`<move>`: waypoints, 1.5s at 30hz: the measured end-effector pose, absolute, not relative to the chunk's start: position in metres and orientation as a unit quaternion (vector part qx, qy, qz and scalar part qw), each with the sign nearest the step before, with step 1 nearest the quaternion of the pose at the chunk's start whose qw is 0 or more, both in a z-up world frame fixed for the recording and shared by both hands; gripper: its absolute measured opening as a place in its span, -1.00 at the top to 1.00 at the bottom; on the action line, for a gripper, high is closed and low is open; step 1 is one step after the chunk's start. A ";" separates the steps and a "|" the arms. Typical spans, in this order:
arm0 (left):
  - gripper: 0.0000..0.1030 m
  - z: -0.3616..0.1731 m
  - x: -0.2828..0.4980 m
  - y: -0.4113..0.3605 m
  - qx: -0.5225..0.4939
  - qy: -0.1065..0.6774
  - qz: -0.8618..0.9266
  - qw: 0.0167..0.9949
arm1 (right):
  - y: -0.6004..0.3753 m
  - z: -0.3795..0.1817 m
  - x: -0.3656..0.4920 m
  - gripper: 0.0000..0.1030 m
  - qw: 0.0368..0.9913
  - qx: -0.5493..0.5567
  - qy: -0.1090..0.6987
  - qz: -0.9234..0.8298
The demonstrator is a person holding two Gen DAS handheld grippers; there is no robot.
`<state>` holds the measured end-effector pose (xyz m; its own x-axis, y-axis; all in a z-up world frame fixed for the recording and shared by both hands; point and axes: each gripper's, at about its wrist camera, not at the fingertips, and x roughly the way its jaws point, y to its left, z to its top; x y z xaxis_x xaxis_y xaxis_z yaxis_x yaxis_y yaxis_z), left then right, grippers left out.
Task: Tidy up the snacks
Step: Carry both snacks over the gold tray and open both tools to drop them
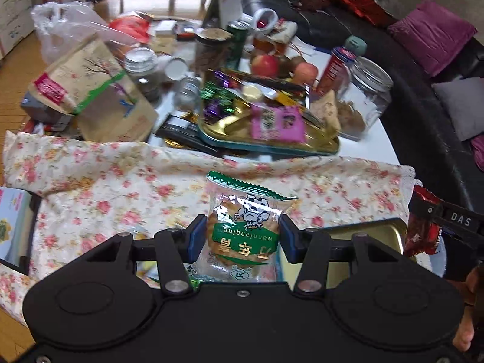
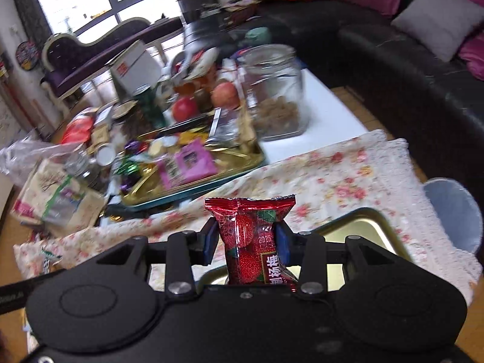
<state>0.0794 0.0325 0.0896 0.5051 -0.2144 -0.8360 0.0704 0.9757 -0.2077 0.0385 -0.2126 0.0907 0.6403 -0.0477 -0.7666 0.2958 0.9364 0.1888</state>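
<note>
Left fingers (image 1: 193, 239): we see them clamped on the green cracker packet (image 1: 245, 227), the left gripper (image 1: 240, 236) holding it above the floral cloth (image 1: 121, 187).
Right fingers (image 2: 210, 242): squeezing the red plum packet (image 2: 251, 242) in the right gripper (image 2: 246, 243), over the gold tin (image 2: 363, 230).
Snack tray (image 1: 302, 148): beyond the cloth, we see it piled with sweets.

The right tool (image 2: 246, 239) pinches a red snack packet (image 2: 252, 239) above a gold tray (image 2: 367, 230) on floral cloth (image 2: 332, 178).

Green-and-clear cracker packet (image 1: 246, 227) showing cartoon print, red plum packet (image 2: 254, 242) showing berry pattern, cloth (image 1: 121, 187) showing pink florals.
</note>
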 end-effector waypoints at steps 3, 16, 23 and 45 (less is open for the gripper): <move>-0.09 0.084 0.078 0.006 -0.067 0.504 -0.094 0.856 | -0.235 0.087 0.032 0.20 0.891 0.146 0.409 -0.135; -0.09 0.053 0.065 -0.095 -0.001 0.554 -0.127 0.823 | -0.306 0.059 -0.010 0.19 0.851 0.219 0.427 -0.211; -0.09 0.024 0.059 -0.116 0.020 0.598 -0.128 0.791 | -0.301 0.051 0.003 0.19 0.843 0.204 0.452 -0.208; -0.10 0.007 0.064 -0.119 0.021 0.625 -0.099 0.774 | -0.289 0.034 0.017 0.19 0.830 0.168 0.494 -0.198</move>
<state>0.0642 -0.1193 0.0067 0.1995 -0.1270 -0.9716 0.1798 0.9795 -0.0911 0.0166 -0.2887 0.0338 0.4336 -0.1624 -0.8863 0.4938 0.8656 0.0830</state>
